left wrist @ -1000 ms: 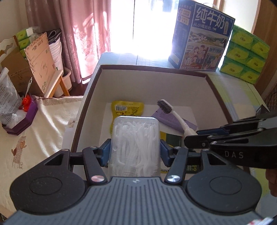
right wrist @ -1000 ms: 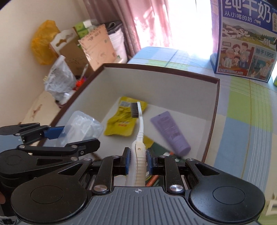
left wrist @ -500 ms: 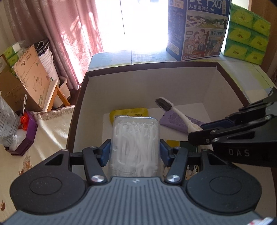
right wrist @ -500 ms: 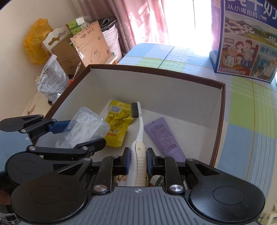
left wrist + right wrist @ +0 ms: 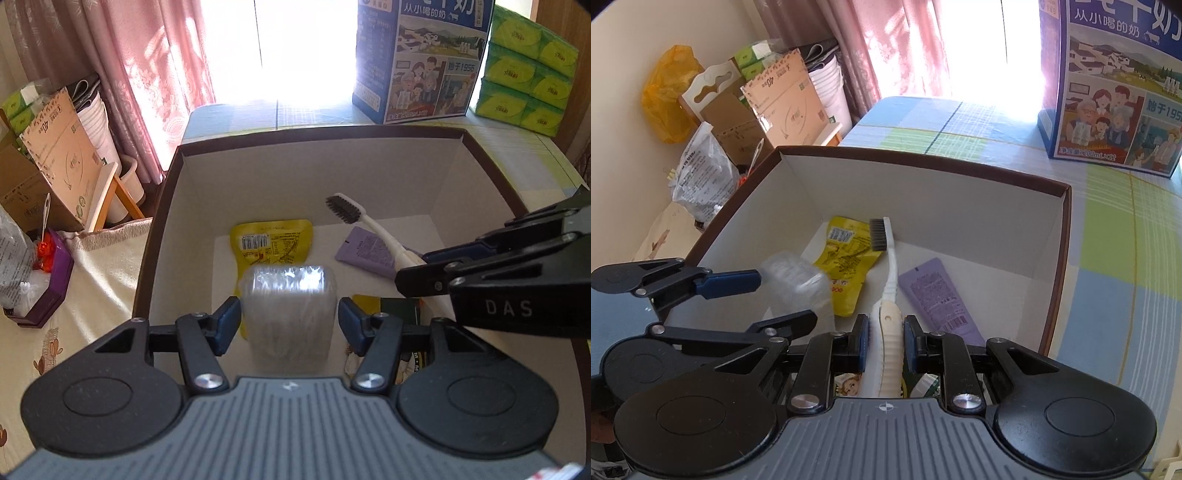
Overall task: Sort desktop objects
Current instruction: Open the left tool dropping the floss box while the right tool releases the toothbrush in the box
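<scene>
Left gripper [image 5: 288, 319] has its pads just off the clear floss-pick case [image 5: 288, 314], which is blurred, dropping into the box [image 5: 321, 173]. The yellow packet [image 5: 271, 245] and purple tube [image 5: 367, 253] are already inside. Right gripper [image 5: 885, 345] pinches the toothbrush [image 5: 890, 295] over the box — probably next, nearly done.
</scene>
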Available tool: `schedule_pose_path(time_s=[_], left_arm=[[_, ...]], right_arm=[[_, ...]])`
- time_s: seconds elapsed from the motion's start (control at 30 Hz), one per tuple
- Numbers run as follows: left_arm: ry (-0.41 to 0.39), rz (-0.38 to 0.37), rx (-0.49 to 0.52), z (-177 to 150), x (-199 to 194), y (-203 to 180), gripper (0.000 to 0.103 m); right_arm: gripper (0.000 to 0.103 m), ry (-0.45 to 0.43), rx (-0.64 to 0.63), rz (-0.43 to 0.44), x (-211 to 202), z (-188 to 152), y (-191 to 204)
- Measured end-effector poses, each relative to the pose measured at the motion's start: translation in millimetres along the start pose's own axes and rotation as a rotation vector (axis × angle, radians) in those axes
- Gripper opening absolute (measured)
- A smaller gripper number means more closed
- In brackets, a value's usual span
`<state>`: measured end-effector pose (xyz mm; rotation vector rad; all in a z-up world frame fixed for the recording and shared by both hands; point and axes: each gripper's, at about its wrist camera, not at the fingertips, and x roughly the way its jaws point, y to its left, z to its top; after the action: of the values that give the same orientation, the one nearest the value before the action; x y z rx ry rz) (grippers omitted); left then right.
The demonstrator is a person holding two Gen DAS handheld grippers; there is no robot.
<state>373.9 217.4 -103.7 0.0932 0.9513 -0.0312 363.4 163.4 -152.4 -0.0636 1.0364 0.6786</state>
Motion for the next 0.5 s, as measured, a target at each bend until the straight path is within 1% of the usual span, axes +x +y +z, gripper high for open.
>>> schedule_pose_path(time_s=[0.03, 0.07, 0.1, 0.17, 0.23, 0.33, 0.37, 0.4, 0.43, 0.47, 0.5], left_arm=[[-0.003, -0.002, 0.001, -0.1, -1.3, 0.1, 0.055], [-0.006, -0.005, 0.001, 0.1, -2.8, -0.6, 0.058], [-0.011, -0.005, 0.002, 0.3, -4.6, -1.5, 0.066], [-0.029, 0.031, 0.015, 0.9, -9.2, -3.4, 0.077], [-0.040, 0.039, 0.024, 1.4, -12.7, -3.6, 0.077], [-0.036, 0.033, 0.005, 0.8, -15.9, 0.0, 0.077], [-0.037, 0.034, 0.003, 0.3, -17.2, 0.8, 0.077], [-0.038, 0.035, 0.001, -0.6, -18.6, 1.4, 0.077], [-0.038, 0.035, -0.002, -1.4, -20.4, 1.8, 0.077], [-0.037, 0.032, -0.006, -2.4, -22.3, 1.9, 0.077], [-0.037, 0.029, -0.010, -3.6, -24.3, 2.4, 0.078]], right_arm=[[0.017, -0.003, 0.003, 0.007, -0.2, 0.3, -0.2], [0.017, -0.008, 0.005, 0.019, -0.4, 0.6, -0.3], [0.017, -0.018, 0.002, 0.038, -1.2, 0.6, -0.1], [0.017, -0.037, 0.000, 0.051, -3.2, 0.3, 1.1], [0.017, -0.043, -0.009, 0.051, -4.5, 0.3, 3.4], [0.018, -0.051, -0.020, 0.051, -7.7, 0.8, 4.9], [0.021, -0.052, -0.024, 0.053, -9.3, 0.6, 5.2], [0.030, -0.053, -0.029, 0.050, -11.4, 0.2, 5.9], [0.037, -0.060, -0.037, 0.045, -14.6, -0.6, 6.9], [0.052, -0.075, -0.051, 0.038, -19.2, -1.7, 8.5], [0.060, -0.090, -0.068, 0.032, -23.0, -2.9, 9.4]])
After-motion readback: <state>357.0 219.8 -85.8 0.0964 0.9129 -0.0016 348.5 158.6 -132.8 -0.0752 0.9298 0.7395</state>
